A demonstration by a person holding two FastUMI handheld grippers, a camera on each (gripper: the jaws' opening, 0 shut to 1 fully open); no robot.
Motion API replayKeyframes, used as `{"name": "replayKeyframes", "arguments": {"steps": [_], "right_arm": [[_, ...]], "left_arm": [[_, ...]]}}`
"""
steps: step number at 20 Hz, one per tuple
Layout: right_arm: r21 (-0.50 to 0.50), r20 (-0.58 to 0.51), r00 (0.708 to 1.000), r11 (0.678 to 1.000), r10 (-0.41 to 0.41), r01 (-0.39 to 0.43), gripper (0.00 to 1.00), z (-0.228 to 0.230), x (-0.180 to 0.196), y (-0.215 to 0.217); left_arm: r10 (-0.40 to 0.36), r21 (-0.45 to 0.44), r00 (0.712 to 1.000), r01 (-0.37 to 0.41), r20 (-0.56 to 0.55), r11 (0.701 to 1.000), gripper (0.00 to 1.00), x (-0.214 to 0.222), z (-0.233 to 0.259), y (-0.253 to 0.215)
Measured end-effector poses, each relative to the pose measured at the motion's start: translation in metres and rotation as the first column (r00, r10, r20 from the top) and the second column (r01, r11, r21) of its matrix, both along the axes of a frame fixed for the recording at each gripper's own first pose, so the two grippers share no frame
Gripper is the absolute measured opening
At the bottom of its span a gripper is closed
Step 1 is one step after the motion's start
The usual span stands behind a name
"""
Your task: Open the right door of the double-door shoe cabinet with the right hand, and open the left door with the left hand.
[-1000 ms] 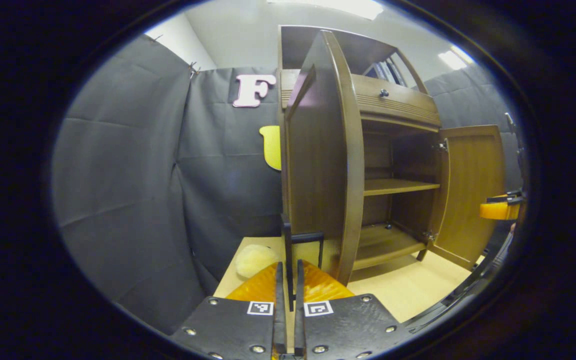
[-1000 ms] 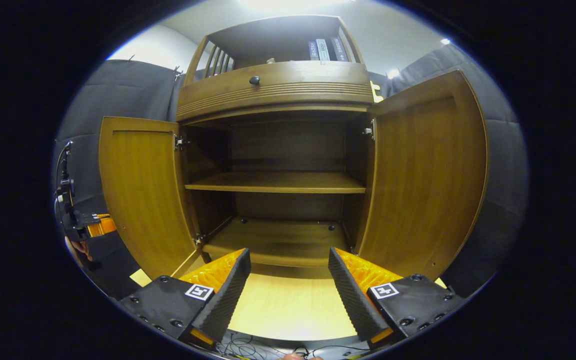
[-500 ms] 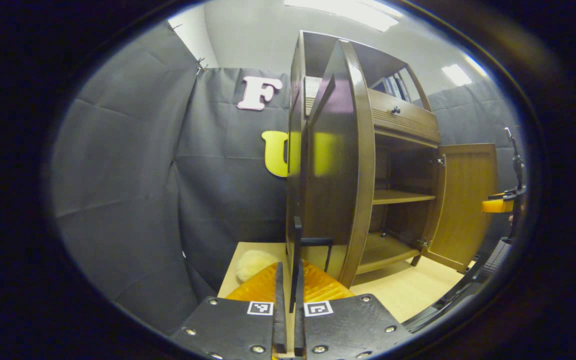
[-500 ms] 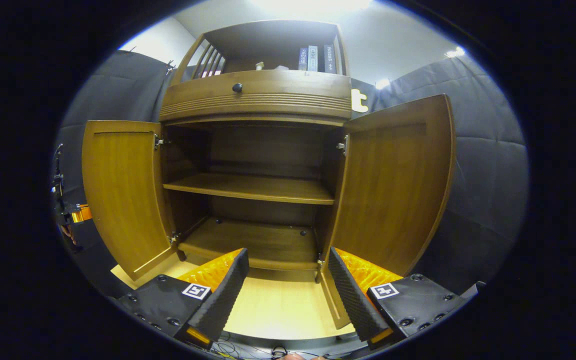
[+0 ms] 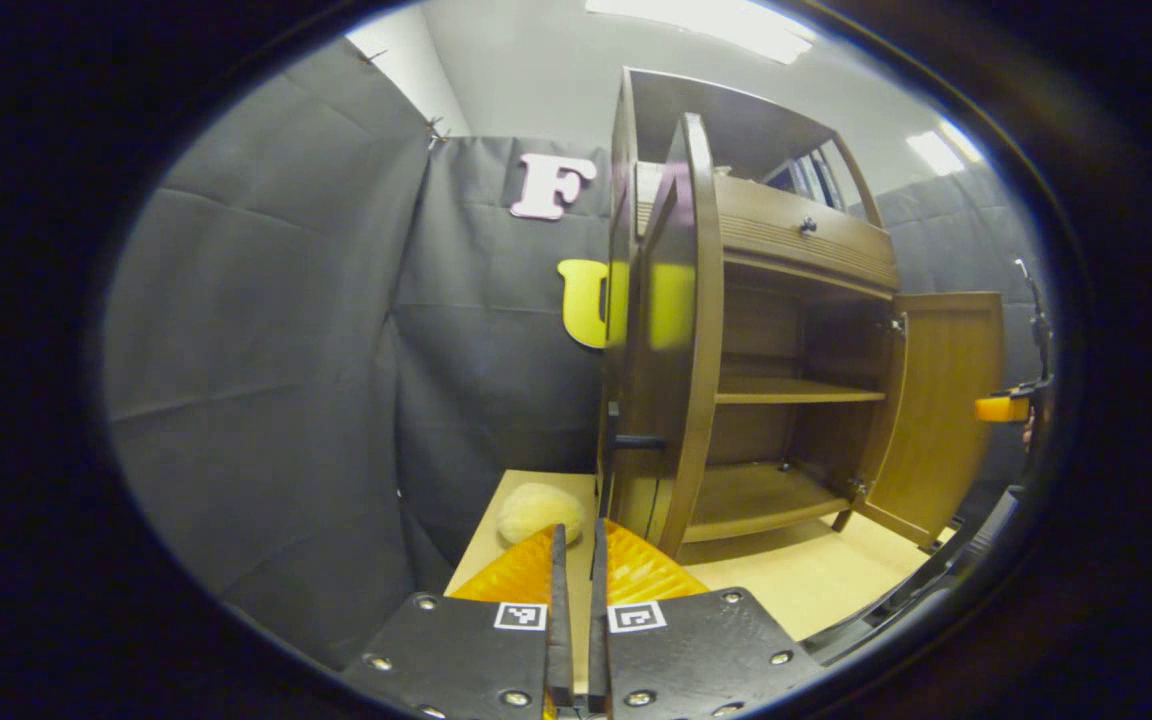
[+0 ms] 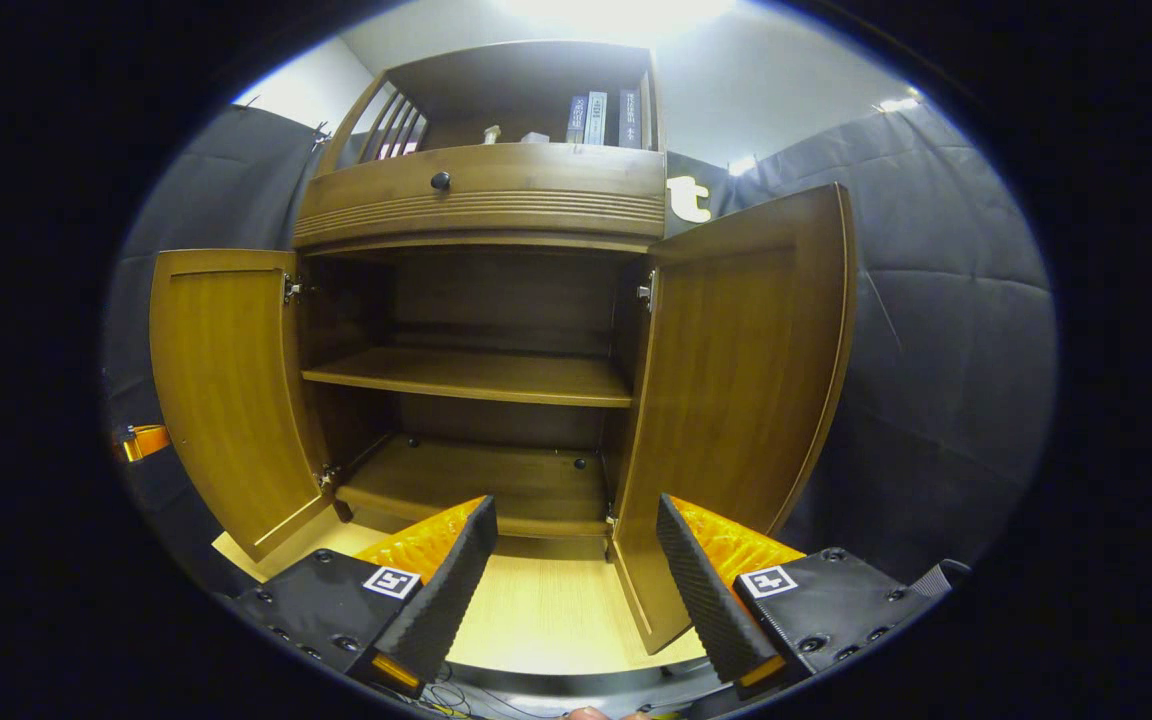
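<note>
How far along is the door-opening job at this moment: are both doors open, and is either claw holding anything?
Both steps look done. In the right gripper view, the left door and right door stand swung wide, baring the cabinet's shelf. Nothing is in hand: the right claw is open, clear of the doors; the left claw is shut, short of the left door's black handle. Nothing visibly remains.

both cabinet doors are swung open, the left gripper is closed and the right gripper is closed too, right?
Not quite: the right gripper is open, its fingers spread wide apart in the right gripper view. The left door and right door are open, and the left gripper is closed.
</note>
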State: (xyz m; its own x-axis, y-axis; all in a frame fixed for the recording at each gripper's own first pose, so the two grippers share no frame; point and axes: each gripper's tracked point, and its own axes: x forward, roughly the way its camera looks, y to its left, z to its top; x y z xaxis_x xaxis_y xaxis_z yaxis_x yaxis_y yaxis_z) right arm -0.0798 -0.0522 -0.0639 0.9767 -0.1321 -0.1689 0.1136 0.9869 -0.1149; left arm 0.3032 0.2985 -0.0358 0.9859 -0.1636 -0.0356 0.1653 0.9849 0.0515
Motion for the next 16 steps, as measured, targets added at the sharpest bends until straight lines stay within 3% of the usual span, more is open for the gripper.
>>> {"name": "replayKeyframes", "arguments": {"steps": [6,11,16], "right_arm": [[0.002,0.022,0.996,0.996,0.089,-0.089,0.98,0.008,0.01,0.0],[0.014,0.039,0.986,0.986,0.165,-0.166,0.98,0.014,0.01,-0.003],[0.048,0.047,0.974,0.973,0.223,-0.225,0.98,0.012,0.004,-0.005]], "left_arm": [[0.094,-0.002,0.992,-0.095,0.084,0.996,0.07,-0.065,0.058,-0.022],[0.094,-0.003,0.986,-0.095,0.135,0.995,0.11,-0.088,0.093,-0.082],[0.079,-0.012,0.986,-0.079,0.15,0.997,0.63,-0.085,0.097,-0.144]]}}
